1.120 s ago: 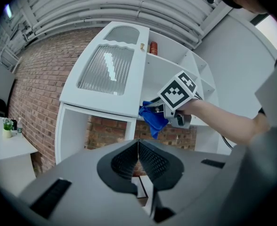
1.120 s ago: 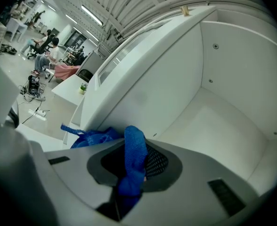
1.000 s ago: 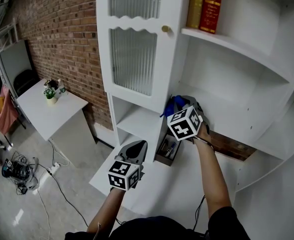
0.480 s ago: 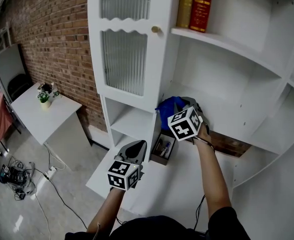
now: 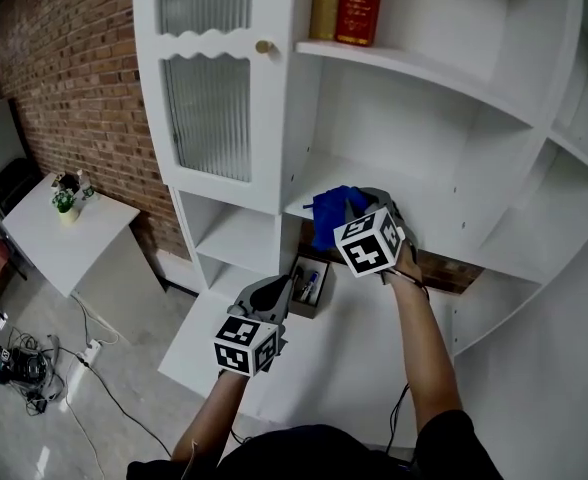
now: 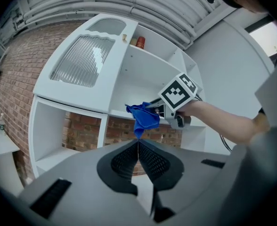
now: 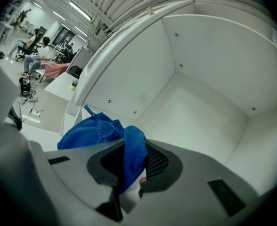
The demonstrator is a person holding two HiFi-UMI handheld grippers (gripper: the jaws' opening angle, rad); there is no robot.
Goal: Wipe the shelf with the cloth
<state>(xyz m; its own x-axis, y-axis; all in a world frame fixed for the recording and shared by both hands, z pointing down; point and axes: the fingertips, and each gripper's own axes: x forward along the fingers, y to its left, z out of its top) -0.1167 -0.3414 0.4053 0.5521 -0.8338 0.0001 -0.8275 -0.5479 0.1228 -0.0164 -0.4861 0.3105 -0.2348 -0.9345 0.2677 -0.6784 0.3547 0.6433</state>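
A white shelf unit [image 5: 404,183] fills the head view, with an open middle compartment [image 7: 195,112]. My right gripper [image 5: 349,210] is shut on a blue cloth [image 5: 332,208], holding it at the front left edge of that compartment's floor; the cloth [image 7: 101,133] bunches between and left of the jaws, above the shelf board. From the left gripper view the cloth [image 6: 142,118] hangs from the right gripper [image 6: 152,108]. My left gripper [image 5: 272,293] is lower, in front of the unit, jaws pressed together with nothing between them [image 6: 138,147].
Red and gold books [image 5: 346,3] stand on the upper shelf. A ribbed glass cabinet door [image 5: 211,108] is at left. A small box of pens [image 5: 306,286] sits on the low ledge. A white table [image 5: 59,228] with a plant stands by the brick wall [image 5: 64,68]; cables lie on the floor.
The head view has swung left and up, so the shelf sits further left in frame. The right gripper with the cloth has edged nearer the shelf compartment. The left gripper has barely moved.
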